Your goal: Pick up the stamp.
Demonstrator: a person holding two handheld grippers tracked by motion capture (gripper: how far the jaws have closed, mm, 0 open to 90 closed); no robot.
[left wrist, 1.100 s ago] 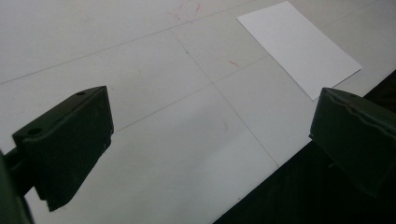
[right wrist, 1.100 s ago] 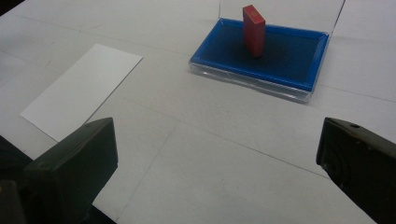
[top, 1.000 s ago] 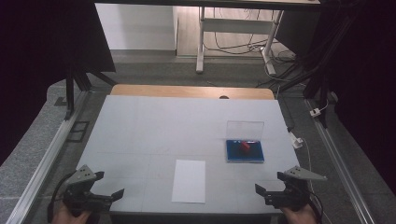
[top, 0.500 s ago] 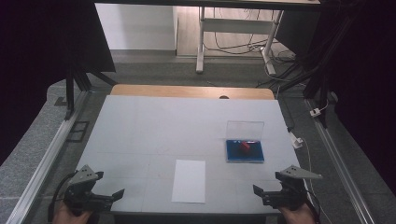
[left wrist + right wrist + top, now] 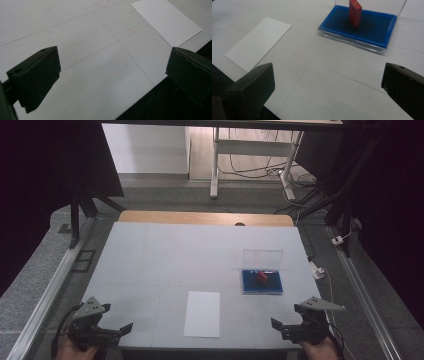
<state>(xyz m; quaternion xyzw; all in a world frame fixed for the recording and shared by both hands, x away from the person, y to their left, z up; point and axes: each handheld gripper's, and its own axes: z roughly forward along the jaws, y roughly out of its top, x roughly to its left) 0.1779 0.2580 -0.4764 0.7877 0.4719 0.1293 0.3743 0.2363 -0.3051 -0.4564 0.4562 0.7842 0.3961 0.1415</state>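
Red block (image 5: 355,12) is what the right tongs (image 5: 329,87) seem lined up for. It stands upright in the blue tray (image 5: 372,30) of an open clear case, out on the right half of the table (image 5: 165,255) and a bit farther away than the tongs. Both pairs sit at the near edge, well apart from everything, jaws spread wide and holding nothing. The left tongs (image 5: 112,82) are at the near left corner, with just bare tabletop between the jaws.

Between the two, near the front edge, lies a white sheet of paper (image 5: 202,313), flat and untouched. The clear lid (image 5: 262,258) stands up at the far side of the tray.

If I were doing the reach, I'd come in from the near side so the lid stays out of the way. I'd keep the jaws wide until they straddle the block, then close on its broad faces. It looks tall and thin, so a sideways nudge could tip it.
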